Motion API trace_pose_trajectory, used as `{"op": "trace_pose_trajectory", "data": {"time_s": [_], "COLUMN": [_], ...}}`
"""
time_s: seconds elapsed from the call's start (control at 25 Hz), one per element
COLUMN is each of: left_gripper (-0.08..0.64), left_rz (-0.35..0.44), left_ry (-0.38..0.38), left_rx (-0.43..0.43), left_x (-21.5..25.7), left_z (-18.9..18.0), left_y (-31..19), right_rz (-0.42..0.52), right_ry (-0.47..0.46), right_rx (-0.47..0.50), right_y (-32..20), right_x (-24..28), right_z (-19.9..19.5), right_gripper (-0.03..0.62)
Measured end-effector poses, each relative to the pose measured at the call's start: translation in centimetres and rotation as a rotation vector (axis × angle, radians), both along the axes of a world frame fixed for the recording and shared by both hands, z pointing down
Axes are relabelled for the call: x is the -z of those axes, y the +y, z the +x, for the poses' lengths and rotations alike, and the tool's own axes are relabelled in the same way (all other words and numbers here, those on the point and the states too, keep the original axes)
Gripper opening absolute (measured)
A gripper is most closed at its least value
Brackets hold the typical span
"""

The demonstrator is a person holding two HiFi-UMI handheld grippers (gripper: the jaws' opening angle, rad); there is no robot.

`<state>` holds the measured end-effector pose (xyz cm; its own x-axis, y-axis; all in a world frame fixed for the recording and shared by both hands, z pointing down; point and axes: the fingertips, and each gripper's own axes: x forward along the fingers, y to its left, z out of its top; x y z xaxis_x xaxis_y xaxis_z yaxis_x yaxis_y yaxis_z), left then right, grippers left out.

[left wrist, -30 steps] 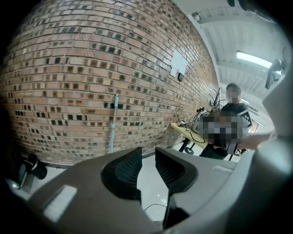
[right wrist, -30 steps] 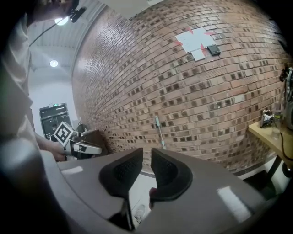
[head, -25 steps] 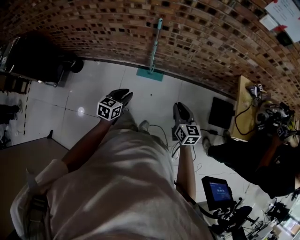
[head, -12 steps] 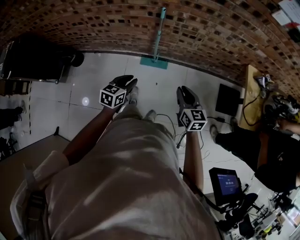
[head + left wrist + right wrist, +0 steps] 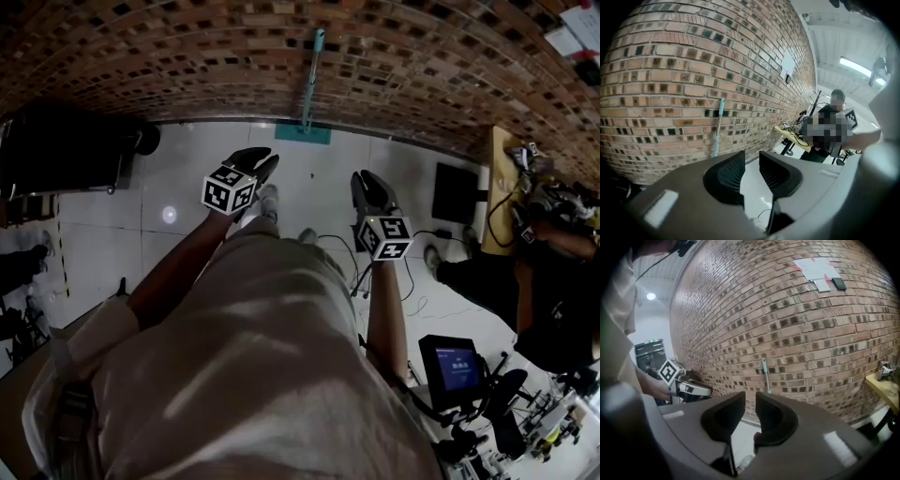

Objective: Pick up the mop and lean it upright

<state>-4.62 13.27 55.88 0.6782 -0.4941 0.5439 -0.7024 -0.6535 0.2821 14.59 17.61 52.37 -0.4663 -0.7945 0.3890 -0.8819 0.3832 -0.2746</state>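
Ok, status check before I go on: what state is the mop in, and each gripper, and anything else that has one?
mop: upright, leaning against the brick wall, head down at the floor.
left gripper: jaws a little apart, nothing between them.
right gripper: jaws a little apart, nothing between them.
small screen: lit.

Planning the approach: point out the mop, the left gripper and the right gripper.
mop (image 5: 311, 81), head view, middle of its teal handle against the brick wall.
left gripper (image 5: 751, 158), left gripper view, gap between its fingertips.
right gripper (image 5: 750, 397), right gripper view, gap between its fingertips.
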Motion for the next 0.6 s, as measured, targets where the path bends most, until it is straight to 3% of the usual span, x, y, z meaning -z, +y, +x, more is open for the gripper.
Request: {"op": "trace_pose_trajectory", "data": {"time_s": [0.6], "left_gripper": [0.114], "left_rz": [-0.019], "left_ry": [0.011], "left_rx": [-0.137], "left_x": [-1.5], "left_z": [-2.5], "left_y": [-8.3], "right_rz": [-0.024], "right_ry": [0.018], "right_rx": [-0.116], "right_y": [-5.7], "right_x": [-1.0], "right_z": [-3.3], "right_gripper": [0.061]}}
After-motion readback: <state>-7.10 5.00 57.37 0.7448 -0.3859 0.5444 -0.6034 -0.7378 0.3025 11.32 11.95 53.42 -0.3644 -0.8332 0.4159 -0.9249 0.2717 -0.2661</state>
